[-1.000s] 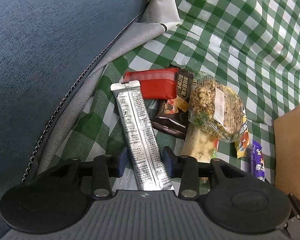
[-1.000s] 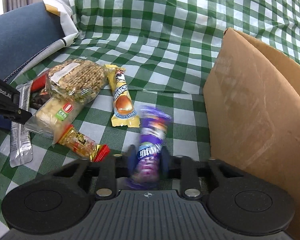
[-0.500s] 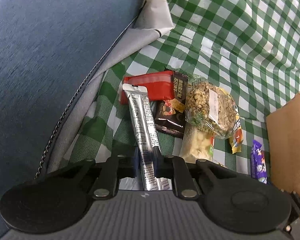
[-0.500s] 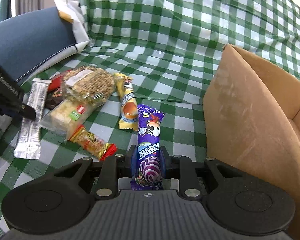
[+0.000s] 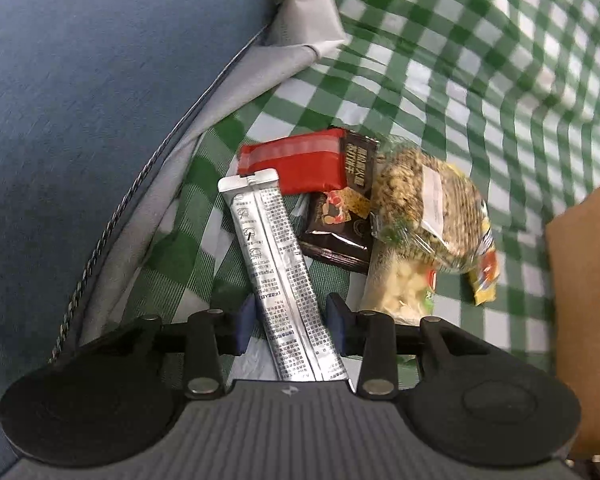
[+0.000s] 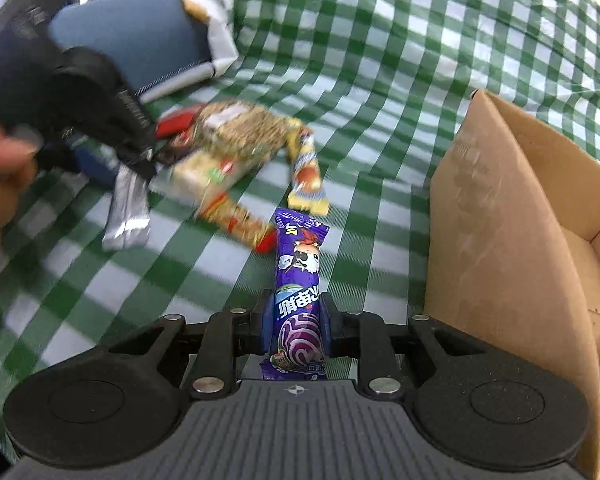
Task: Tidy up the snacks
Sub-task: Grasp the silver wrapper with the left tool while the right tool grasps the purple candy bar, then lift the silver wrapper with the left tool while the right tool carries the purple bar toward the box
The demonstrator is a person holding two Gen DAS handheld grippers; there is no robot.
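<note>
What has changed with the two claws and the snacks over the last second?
The left gripper pinched the silver sachet half a second ago and its jaws are now opening again, the sachet lying loose between them. The right gripper keeps its clamp on the purple snack bar and has carried it closer to the cardboard box. The pile of other snacks on the checked cloth stayed put.

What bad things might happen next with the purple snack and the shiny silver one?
1. The right gripper pinches only the purple snack's lower end, so the long free end might catch the box wall on the way in.
2. The left gripper is opening around the silver stick, and its fingers no longer press it. The stick might be left behind on the cloth.
3. A new grab could bump the dark packet next to it.
</note>
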